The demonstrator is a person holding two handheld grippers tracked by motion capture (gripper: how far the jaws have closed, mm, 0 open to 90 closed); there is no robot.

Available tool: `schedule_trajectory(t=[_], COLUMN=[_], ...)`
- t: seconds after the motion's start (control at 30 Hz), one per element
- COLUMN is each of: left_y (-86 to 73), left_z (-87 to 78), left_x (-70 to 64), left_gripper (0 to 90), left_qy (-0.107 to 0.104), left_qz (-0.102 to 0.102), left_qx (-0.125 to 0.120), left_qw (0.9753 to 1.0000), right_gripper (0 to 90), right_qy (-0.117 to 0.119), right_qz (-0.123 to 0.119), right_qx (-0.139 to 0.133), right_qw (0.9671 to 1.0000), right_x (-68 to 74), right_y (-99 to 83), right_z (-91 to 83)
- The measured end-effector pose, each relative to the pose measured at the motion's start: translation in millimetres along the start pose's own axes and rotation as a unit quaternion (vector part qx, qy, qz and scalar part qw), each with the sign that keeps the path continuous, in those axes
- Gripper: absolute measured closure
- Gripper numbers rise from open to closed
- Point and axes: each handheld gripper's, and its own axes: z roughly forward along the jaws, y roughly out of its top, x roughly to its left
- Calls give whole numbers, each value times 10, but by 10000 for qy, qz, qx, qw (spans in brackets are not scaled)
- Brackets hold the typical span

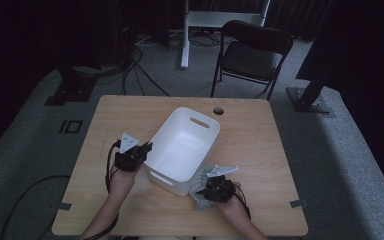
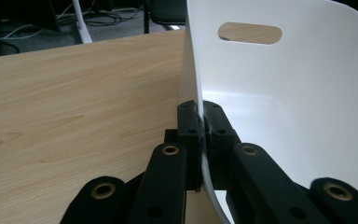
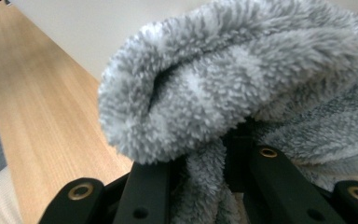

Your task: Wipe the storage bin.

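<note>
A white plastic bin [image 1: 182,150] with slot handles stands tilted on the wooden table [image 1: 250,135]. My left gripper [image 1: 147,148] is shut on the bin's left rim; in the left gripper view the thin white wall [image 2: 261,93] runs between the two black jaws of that gripper [image 2: 200,126]. My right gripper [image 1: 207,187] sits at the bin's near right corner, shut on a grey fluffy cloth [image 1: 198,187]. In the right gripper view the cloth [image 3: 233,88] bulges over the gripper [image 3: 205,158] and hides the fingertips.
A black folding chair [image 1: 252,52] stands beyond the table's far edge, beside a white stand leg [image 1: 185,35]. Cables [image 1: 130,70] lie on the grey floor at far left. A round hole [image 1: 218,110] sits near the table's far edge.
</note>
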Motion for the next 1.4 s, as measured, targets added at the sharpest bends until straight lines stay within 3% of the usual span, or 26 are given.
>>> schedule_trajectory(t=[0.07, 0.13, 0.2, 0.37, 0.4, 0.47, 0.63, 0.87, 1.07, 1.4], left_y=[-1, 2, 1, 0, 0, 1, 0, -2, -2, -2], left_z=[-1, 0, 2, 2, 2, 3, 3, 4, 3, 4], left_x=[2, -11, -19, -19, -19, -18, -12, -2, 2, -1], left_gripper=[872, 872, 872, 873, 874, 874, 874, 873, 872, 871], left_qy=[14, 65, 99, 108, 108, 100, 65, -40, -86, -89], left_qz=[11, 30, 15, -12, -12, -8, 6, -24, 16, 16], left_qx=[-5, 4, -8, -18, -18, -16, -18, -31, -26, -23], left_qw=[10000, 10000, 9999, 9999, 9999, 9999, 10000, 10000, 10000, 10000], right_gripper=[764, 764, 764, 764, 764, 764, 765, 766, 766, 766], right_qy=[-11, -122, -166, -200, -200, -231, -313, -473, -323, -373], right_qz=[-22, -35, -26, 123, 123, 27, -77, -136, 175, 263], right_qx=[-31, -336, -452, -1360, -1360, -1615, -1384, -1167, -912, -664], right_qw=[10000, 9994, 9988, 9904, 9904, 9866, 9899, 9920, 9952, 9967], right_x=[3, 3, -6, -34, -34, 28, 88, 84, -45, -140], right_y=[11, 82, 103, 230, 230, 295, 303, 291, 203, 150], right_z=[-22, -183, -235, -643, -643, -770, -603, -453, -292, -169])
